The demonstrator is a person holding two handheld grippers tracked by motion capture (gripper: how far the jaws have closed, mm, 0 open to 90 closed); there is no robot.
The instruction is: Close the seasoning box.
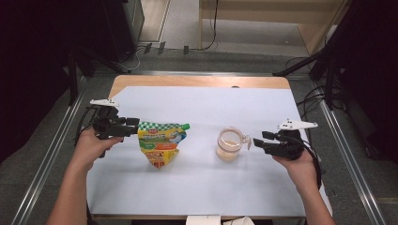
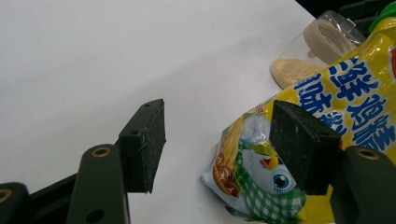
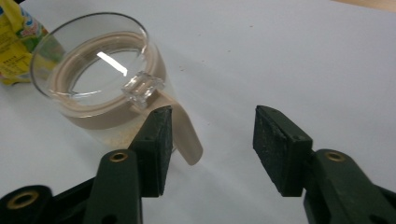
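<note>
Now the right gripper (image 1: 261,143) at right of the frame is released beside the jar (image 1: 229,144). The left gripper (image 1: 136,127), jaws apart, flanks the pouch (image 1: 161,144). Next it should clench.

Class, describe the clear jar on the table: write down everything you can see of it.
The jar is a small clear container, plastic or glass by its look, standing upright on the white sheet, right of the yellow pouch and apart from it. A beige ring lines its mouth, a clear clasp sits at the rim, and a beige tab hangs down its side. A shallow layer of pale tan powder lies at the bottom. The right tongs are open beside it, one jaw close to the tab; whether it touches is unclear.
</note>
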